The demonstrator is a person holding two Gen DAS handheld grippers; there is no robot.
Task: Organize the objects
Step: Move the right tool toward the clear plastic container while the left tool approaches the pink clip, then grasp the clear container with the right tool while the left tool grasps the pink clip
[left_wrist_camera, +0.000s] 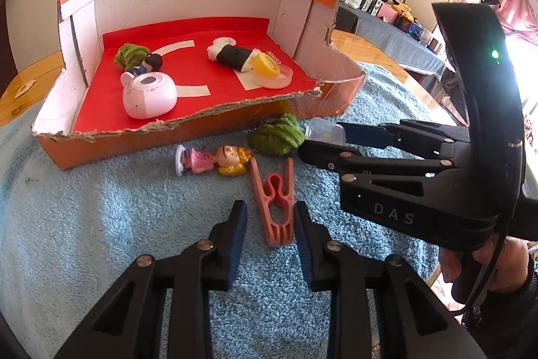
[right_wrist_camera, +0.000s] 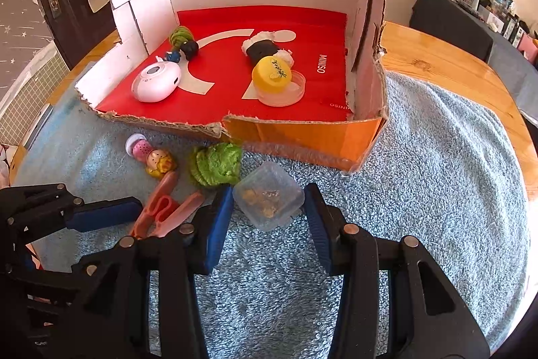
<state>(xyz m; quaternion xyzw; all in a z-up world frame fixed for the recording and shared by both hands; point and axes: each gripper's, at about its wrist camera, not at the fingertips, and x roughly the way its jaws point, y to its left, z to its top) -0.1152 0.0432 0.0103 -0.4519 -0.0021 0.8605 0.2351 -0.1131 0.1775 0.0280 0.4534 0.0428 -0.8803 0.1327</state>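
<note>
Left claw point(left_wrist_camera: 269, 224): I see its blue pads spread apart, straddling the narrow end of a pink clothes peg point(left_wrist_camera: 274, 204) that lies flat on the blue towel point(left_wrist_camera: 101, 241); whether the pads touch the peg I cannot tell. Right claw point(right_wrist_camera: 269, 214): pads likewise spread, one on each side of a small clear lidded container point(right_wrist_camera: 269, 195) with brownish contents, standing on the towel just before the near edge of the box point(right_wrist_camera: 302, 137). Between the two claws, by the box's near wall, lie a green yarn bundle point(right_wrist_camera: 215, 167) and a toppled girl figurine point(right_wrist_camera: 153, 157) in a pink dress, its head near the peg's tip. Inside the torn orange cardboard box, on its red floor: a pink-and-white device point(left_wrist_camera: 148, 96) toward the near left corner, a second green bundle with a small dark-haired figure point(left_wrist_camera: 146, 64) behind it, a black-and-white plush point(left_wrist_camera: 232, 56) and a yellow cap on a clear dish point(left_wrist_camera: 269, 71) toward the right wall. Towel covers a wooden table point(right_wrist_camera: 437, 63).
</note>
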